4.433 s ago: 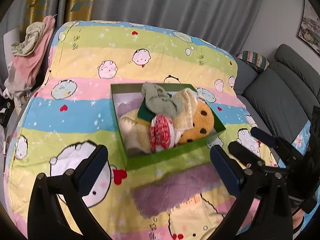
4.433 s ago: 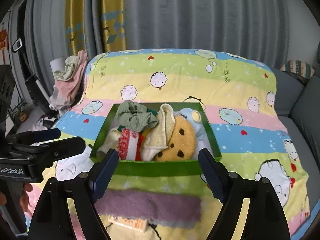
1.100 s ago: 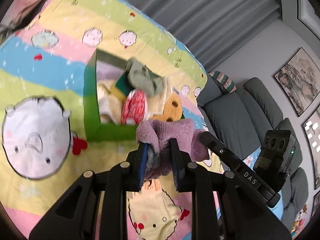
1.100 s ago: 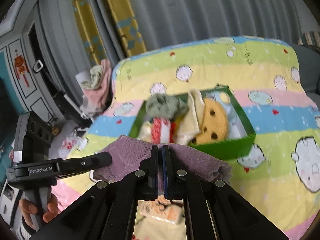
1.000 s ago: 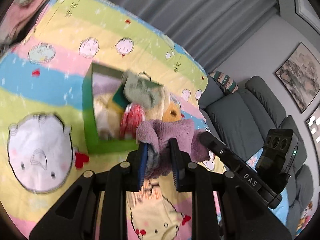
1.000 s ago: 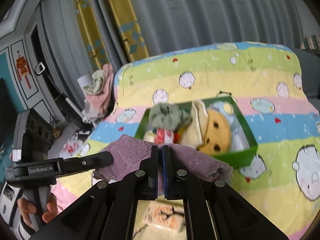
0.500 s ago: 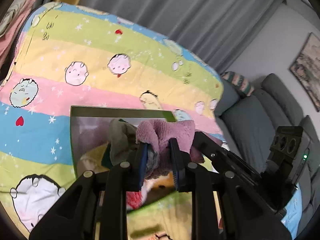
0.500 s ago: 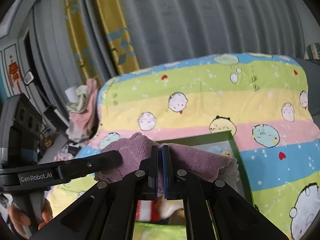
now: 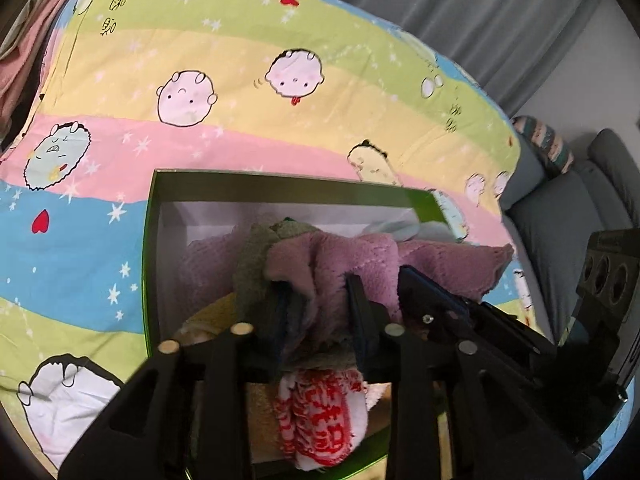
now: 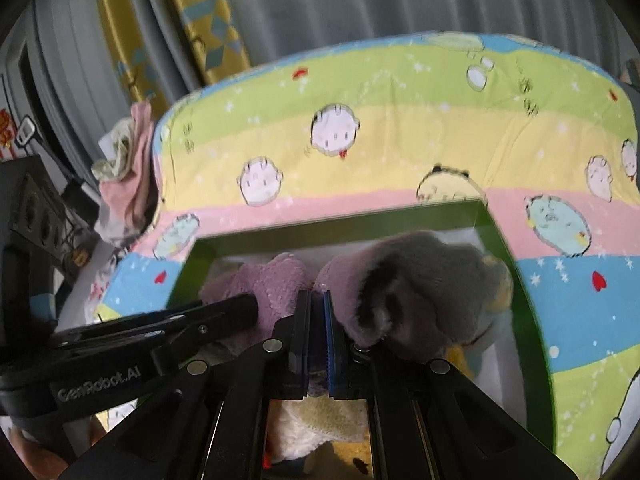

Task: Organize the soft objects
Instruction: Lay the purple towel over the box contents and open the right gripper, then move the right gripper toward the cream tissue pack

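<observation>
Right now I have the purple towel (image 9: 360,256) bunched over the green box (image 9: 149,264), sitting on the heap of soft things already inside. My left gripper (image 9: 320,312) is opening, though a fold of towel hangs between its jaws and I judge the pads no longer press it. My right gripper (image 10: 316,320) is clamped tight on the towel's edge. To do this well I'd finish the left release, let go on the right, then lift both straight up so no loop snags. The red-and-white cloth (image 9: 320,420) lies under the towel.
</observation>
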A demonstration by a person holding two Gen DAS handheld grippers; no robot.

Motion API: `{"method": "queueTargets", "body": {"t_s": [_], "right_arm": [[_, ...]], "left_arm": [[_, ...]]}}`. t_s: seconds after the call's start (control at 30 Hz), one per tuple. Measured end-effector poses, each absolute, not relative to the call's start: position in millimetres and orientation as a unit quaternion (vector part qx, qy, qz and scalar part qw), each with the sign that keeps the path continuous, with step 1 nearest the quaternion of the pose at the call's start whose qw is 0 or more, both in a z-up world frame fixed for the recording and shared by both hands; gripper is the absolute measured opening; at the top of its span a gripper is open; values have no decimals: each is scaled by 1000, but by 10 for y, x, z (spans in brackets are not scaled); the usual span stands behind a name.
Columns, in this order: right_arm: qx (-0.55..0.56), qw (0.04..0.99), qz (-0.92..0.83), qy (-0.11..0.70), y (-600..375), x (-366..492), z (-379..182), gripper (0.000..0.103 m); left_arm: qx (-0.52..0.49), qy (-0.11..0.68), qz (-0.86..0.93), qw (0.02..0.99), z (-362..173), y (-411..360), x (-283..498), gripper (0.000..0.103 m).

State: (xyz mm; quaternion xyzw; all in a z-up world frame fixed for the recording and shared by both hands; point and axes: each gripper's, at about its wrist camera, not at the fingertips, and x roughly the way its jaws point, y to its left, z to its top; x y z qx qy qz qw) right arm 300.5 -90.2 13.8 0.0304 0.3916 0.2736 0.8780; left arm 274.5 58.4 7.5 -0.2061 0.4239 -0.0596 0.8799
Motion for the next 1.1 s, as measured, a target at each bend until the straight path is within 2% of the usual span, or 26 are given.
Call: {"method": "queueTargets", "body": {"t_s": [0.03, 0.1, 0.17, 0.23, 0.33, 0.4, 0.43, 0.53, 0.63, 0.8, 1.1], "right_arm": [[29, 877, 272, 395, -896, 3007, 121, 5], [33, 878, 271, 393, -915, 2993, 147, 5], [42, 880, 268, 391, -980, 2949, 204, 5], [49, 883, 264, 385, -1048, 2893, 271, 7], [47, 892, 254, 372, -1159, 2746, 381, 25], [46, 899, 245, 361, -1241, 2631, 448, 51], [46, 902, 241, 355, -1279, 2580, 482, 54], [48, 908, 237, 343, -1388, 2422, 569, 57], [40, 913, 230, 336, -1467, 2249, 645, 63], [8, 924, 212, 317, -1552, 1905, 759, 76], [-18, 932, 205, 300, -1679, 1433, 870, 82]], "left_arm": [[-203, 428, -54, 879, 66, 578, 2751, 34], [-204, 429, -51, 879, 81, 590, 2737, 47], [-197, 428, -43, 881, 132, 608, 2696, 76], [-193, 421, -38, 885, 213, 641, 2616, 86], [-200, 406, -41, 890, 328, 672, 2489, 88], [-194, 400, -41, 895, 427, 661, 2386, 90], [-190, 399, -40, 896, 455, 644, 2358, 90], [-175, 389, -42, 903, 566, 595, 2178, 91], [-165, 389, -42, 906, 596, 550, 2028, 102], [-139, 392, -42, 908, 532, 503, 1713, 102], [-143, 402, -43, 904, 360, 508, 1189, 102]]}}
